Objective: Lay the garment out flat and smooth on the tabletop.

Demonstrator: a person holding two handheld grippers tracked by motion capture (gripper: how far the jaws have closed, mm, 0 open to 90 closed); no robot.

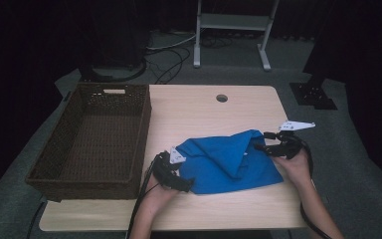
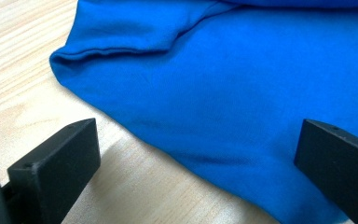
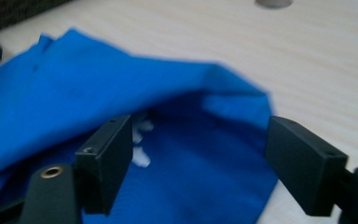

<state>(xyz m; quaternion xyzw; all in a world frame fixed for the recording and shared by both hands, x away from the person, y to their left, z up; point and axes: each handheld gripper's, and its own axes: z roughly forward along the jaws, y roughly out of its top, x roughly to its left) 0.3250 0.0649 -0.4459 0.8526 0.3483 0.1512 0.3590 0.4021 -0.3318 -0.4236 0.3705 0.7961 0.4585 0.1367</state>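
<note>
A blue cloth [image 1: 229, 159] lies partly folded on the wooden table [image 1: 204, 109], with one flap turned over toward its middle. My left gripper [image 1: 186, 184] rests at the cloth's near left corner, open. In the left gripper view the jaws of that gripper [image 2: 196, 154] stand wide apart with the cloth [image 2: 237, 93] edge lying flat between them, untouched. My right gripper [image 1: 261, 141] is at the cloth's far right corner, open. In the right gripper view its jaws [image 3: 198, 158] straddle the raised fold of cloth [image 3: 74, 93], and a small white tag [image 3: 140, 140] shows beside one jaw.
A dark woven basket [image 1: 89, 186] stands along the table's left side, with nothing in it. A round cable hole [image 1: 222, 98] sits near the table's far edge. Bare wood stretches behind the cloth. A metal stand [image 1: 231, 22] and cables lie on the floor beyond.
</note>
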